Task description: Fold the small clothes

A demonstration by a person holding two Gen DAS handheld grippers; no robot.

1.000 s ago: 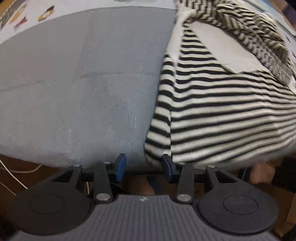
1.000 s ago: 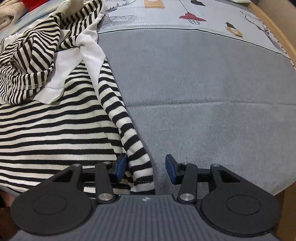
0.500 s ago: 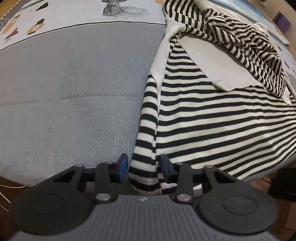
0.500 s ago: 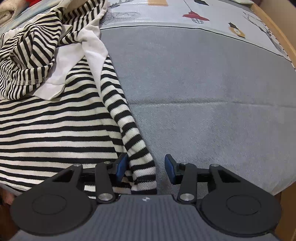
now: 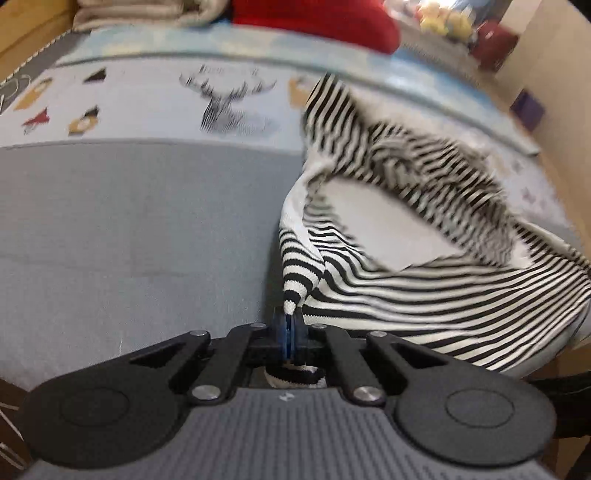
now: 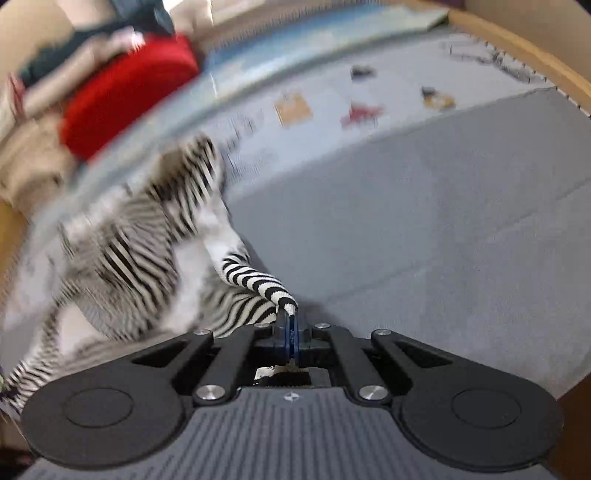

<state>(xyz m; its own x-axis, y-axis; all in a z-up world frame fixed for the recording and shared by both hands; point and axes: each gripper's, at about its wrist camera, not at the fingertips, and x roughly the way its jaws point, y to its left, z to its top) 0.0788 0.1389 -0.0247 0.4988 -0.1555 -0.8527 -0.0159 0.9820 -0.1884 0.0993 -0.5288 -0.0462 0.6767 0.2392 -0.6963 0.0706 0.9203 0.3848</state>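
A black-and-white striped garment (image 5: 424, 273) lies on the grey bed cover (image 5: 129, 229), bunched up at its far end. My left gripper (image 5: 289, 325) is shut on the garment's near left corner, and the striped edge rises from its blue pads. In the right wrist view the same striped garment (image 6: 122, 258) is blurred by motion, and my right gripper (image 6: 290, 328) is shut on its near right corner, a rolled striped edge (image 6: 258, 282). Both corners are lifted off the cover.
A red cushion (image 5: 314, 22) and beige folded fabric (image 5: 140, 11) lie at the far side of the bed. The printed sheet (image 5: 147, 107) with animal figures spreads beyond the grey cover. A wooden bed frame (image 6: 517, 40) runs along the right edge.
Both grippers went from open around the garment's near corners to shut on them. Both have risen and tilted up, lifting the corners; the far bedding has come into view.
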